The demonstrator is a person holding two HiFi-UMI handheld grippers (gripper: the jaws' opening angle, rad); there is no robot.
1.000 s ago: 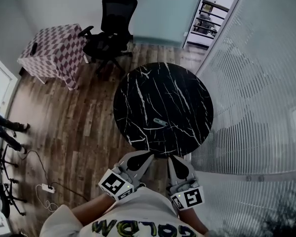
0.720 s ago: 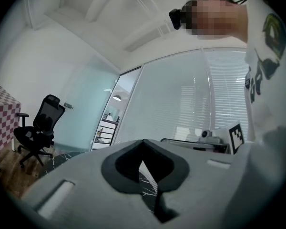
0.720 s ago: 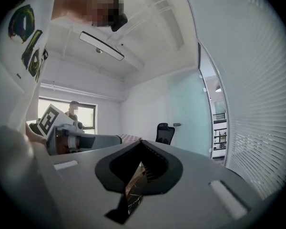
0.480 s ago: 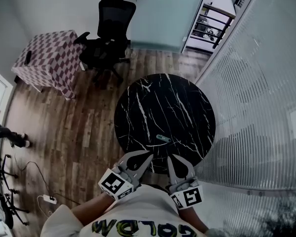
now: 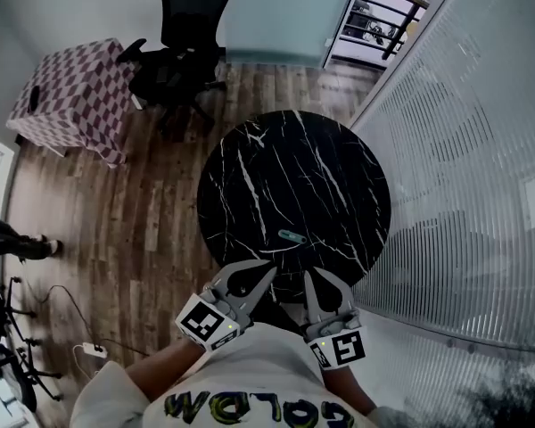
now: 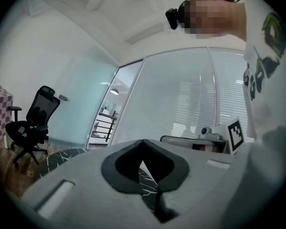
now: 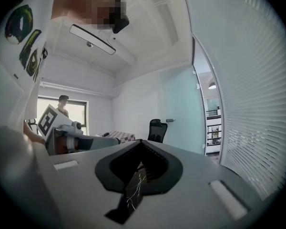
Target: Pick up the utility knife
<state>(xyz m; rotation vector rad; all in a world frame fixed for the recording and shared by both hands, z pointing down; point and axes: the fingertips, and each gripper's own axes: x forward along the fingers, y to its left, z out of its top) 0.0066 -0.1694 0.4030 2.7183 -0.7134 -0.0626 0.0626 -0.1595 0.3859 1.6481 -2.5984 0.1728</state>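
A small grey-green utility knife (image 5: 292, 237) lies on the near part of the round black marble table (image 5: 294, 168). In the head view both grippers are held side by side at the table's near edge, just short of the knife. My left gripper (image 5: 269, 266) points at it from the lower left, and my right gripper (image 5: 307, 275) from just below. Each pair of jaws meets at a point with nothing between them, as the left gripper view (image 6: 143, 142) and the right gripper view (image 7: 141, 142) also show. The knife is hidden in both gripper views.
A black office chair (image 5: 183, 34) and a checkered-cloth table (image 5: 67, 96) stand beyond the marble table on the wooden floor. A glass wall with blinds (image 5: 464, 150) runs along the right. A power strip with cable (image 5: 94, 350) lies at lower left, near a person's legs (image 5: 13, 239).
Both grippers have advanced together toward the table, and their tips now reach over its near edge, closer to the knife. Their jaws have stayed shut.
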